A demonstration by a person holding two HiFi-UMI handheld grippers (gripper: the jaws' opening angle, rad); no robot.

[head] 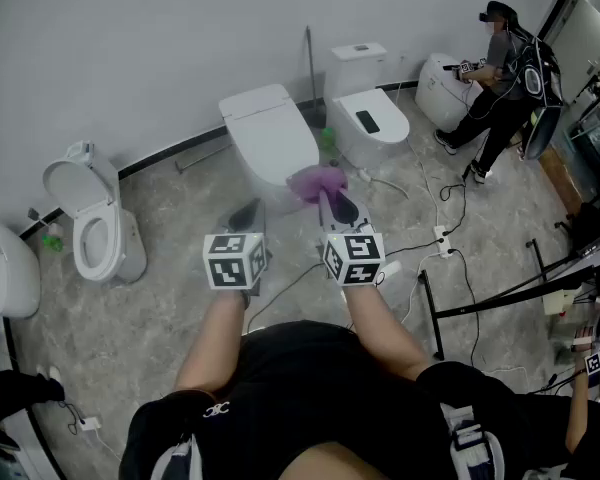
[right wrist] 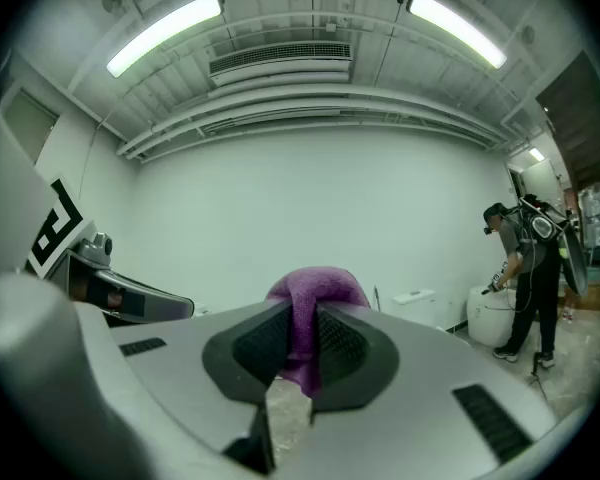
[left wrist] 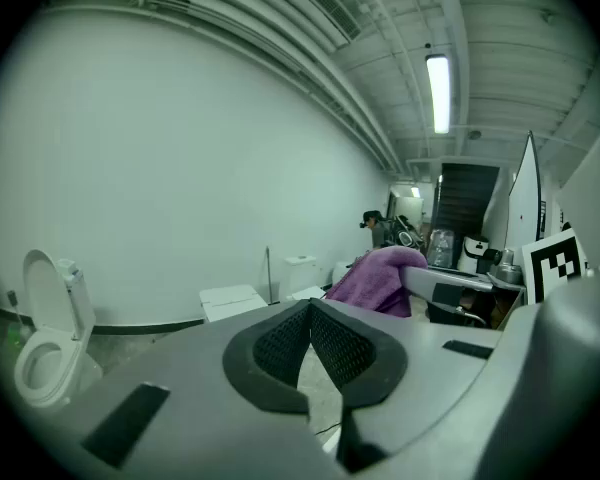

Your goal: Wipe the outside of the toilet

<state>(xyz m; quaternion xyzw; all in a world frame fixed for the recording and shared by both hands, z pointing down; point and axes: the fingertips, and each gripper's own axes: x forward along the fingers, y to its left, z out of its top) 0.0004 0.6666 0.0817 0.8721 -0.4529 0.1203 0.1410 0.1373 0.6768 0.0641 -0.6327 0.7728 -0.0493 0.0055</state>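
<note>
The glossy white toilet (head: pixel 270 136), flat lid down, stands against the wall just ahead of you. Your right gripper (head: pixel 340 208) has its jaws pinching a fuzzy purple cloth (head: pixel 315 181) by the toilet's front. Your left gripper (head: pixel 247 214) has its ribbed jaws pressed together on nothing.

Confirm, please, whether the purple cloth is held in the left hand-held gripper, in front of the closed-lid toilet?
Not the left: the right gripper view shows the purple cloth clamped in the right hand-held gripper. It is in front of the closed-lid toilet.
</note>
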